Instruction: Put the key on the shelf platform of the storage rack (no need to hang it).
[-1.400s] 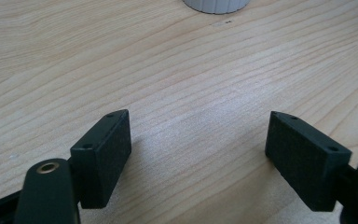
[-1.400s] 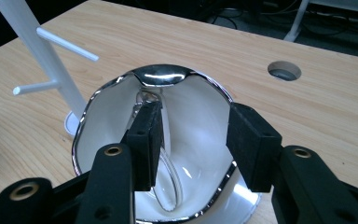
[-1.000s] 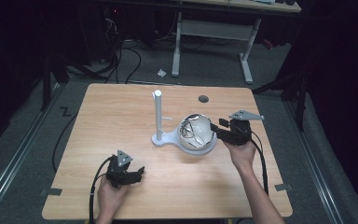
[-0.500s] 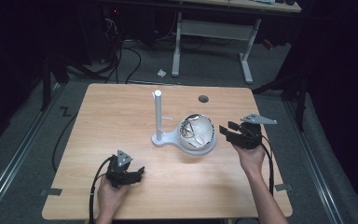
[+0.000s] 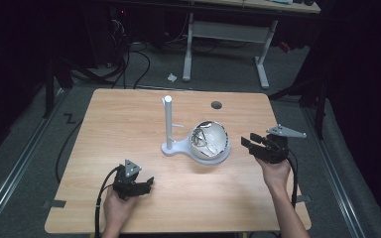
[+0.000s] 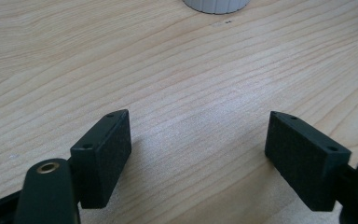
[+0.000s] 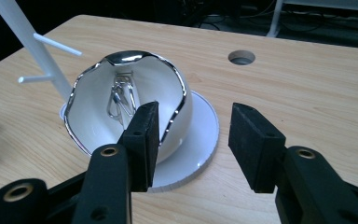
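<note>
While the right hand-held gripper [image 5: 250,144] hangs just beside the white bowl [image 5: 210,141], its 2 jaws are spread apart and nothing is between them. In the right gripper view the jaws [image 7: 193,140] point at the bowl [image 7: 121,100], and the pads do not touch it. The bowl is white with a shiny silver rim that is wavy, and it is tilted so that its opening faces toward this hand-held gripper. Inside the bowl lies a small bundle of thin metal wire [image 7: 120,100]. The bowl rests on the round base of a white stand [image 5: 169,124], near the middle of the wooden table [image 5: 124,119]. From this base a thin white post rises upright, and 2 short pegs stick out from the post. In the table top, behind the bowl, there is 1 round hole [image 5: 216,105].

The left hand-held gripper [image 5: 146,182] is near the front edge of the table, well apart from the bowl and the stand. Its jaws are also spread wide, low over bare wood, and they grip nothing [image 6: 198,158]. A black cable [image 5: 101,198] trails from it toward the person.
</note>
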`<state>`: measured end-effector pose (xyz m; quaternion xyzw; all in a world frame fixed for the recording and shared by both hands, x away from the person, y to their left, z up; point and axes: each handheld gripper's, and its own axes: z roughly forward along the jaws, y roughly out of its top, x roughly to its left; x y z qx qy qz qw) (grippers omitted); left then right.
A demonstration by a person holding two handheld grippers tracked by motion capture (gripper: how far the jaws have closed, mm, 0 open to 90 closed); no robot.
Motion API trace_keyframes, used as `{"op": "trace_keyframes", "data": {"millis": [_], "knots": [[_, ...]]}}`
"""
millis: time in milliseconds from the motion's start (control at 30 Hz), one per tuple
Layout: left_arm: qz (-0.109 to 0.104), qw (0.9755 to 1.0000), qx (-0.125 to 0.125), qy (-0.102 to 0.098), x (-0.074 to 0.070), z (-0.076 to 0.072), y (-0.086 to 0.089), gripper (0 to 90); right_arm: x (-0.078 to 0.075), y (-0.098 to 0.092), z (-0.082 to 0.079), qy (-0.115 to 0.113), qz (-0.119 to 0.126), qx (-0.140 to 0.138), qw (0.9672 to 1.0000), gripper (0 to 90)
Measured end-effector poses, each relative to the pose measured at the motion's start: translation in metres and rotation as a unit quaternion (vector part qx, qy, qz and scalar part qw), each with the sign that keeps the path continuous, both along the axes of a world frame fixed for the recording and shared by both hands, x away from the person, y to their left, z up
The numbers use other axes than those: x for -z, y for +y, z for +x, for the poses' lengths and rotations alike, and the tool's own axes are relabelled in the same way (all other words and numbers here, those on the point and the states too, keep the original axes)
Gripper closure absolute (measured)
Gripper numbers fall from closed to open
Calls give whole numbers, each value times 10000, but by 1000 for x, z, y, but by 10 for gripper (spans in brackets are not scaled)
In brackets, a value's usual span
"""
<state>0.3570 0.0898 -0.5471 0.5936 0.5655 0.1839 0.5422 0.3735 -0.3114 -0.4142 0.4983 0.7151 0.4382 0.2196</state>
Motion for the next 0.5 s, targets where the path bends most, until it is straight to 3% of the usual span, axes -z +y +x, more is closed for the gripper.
{"op": "trace_keyframes", "data": {"millis": [500], "knots": [[1,10000,2,0,0,0,0,231,11,-22,-17,51,149,185,9997,526]]}}
